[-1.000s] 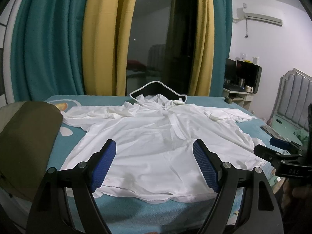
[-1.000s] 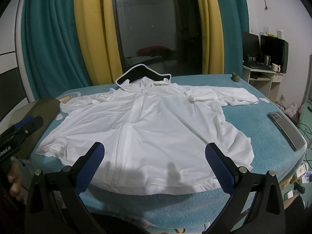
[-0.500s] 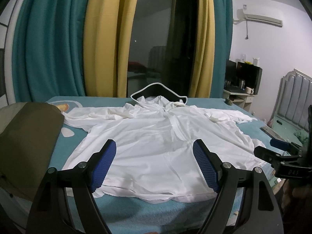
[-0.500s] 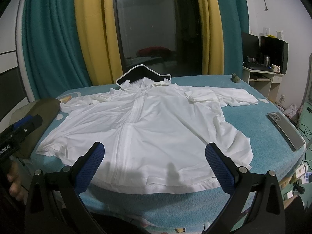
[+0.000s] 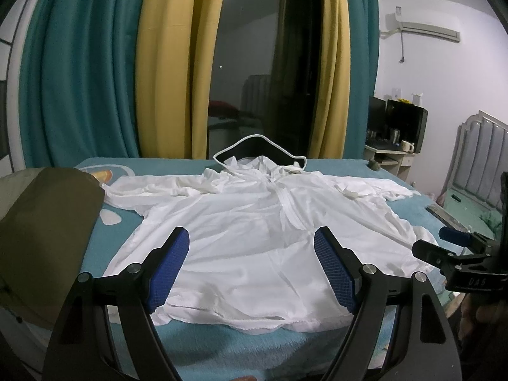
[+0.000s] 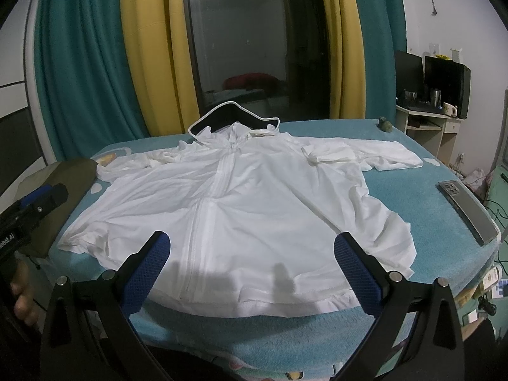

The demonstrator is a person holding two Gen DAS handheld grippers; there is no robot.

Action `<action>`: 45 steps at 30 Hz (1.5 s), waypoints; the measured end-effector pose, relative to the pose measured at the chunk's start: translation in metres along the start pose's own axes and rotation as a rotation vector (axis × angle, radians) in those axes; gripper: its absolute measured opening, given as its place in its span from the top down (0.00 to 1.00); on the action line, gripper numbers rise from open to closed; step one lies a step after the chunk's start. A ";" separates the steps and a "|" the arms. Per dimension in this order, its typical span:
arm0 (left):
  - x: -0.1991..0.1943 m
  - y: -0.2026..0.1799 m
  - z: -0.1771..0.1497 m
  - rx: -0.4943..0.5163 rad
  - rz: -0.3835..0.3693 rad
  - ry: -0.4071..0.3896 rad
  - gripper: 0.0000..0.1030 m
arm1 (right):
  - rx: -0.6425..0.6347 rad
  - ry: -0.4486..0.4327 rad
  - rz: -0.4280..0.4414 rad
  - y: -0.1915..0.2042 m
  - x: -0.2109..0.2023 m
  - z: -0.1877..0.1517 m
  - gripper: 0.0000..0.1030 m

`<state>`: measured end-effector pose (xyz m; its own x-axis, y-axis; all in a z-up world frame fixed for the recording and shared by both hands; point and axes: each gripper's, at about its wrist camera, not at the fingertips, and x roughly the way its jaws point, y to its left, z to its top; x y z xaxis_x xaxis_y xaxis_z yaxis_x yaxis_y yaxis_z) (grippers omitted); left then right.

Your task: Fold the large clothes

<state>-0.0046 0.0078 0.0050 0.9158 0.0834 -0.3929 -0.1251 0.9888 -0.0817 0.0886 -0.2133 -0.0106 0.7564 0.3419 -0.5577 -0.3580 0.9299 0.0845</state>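
A large white zip jacket (image 5: 254, 222) lies spread flat, front up, on a teal-covered table (image 5: 241, 346), hood at the far end and both sleeves out sideways; it also shows in the right wrist view (image 6: 247, 209). My left gripper (image 5: 252, 268) is open and empty, held just above the jacket's near hem. My right gripper (image 6: 250, 268) is open and empty, above the hem near the zip. Each gripper appears at the edge of the other's view: the right gripper (image 5: 457, 254), the left gripper (image 6: 35, 206).
An olive-green garment (image 5: 41, 231) lies on the table's left side. A phone (image 6: 466, 209) lies near the right edge. A small green object (image 6: 385, 124) sits at the far right corner. Teal and yellow curtains and a dark window stand behind. A desk with monitors stands at the right.
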 end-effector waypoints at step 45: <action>0.215 0.123 0.049 -0.128 0.009 0.295 0.19 | -0.547 0.229 -0.080 -0.067 0.234 0.141 0.95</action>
<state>0.1957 0.1532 -0.0448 0.7668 0.0346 -0.6410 -0.1974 0.9629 -0.1842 0.3667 -0.1770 -0.0300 0.6775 0.1792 -0.7134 -0.5805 0.7258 -0.3690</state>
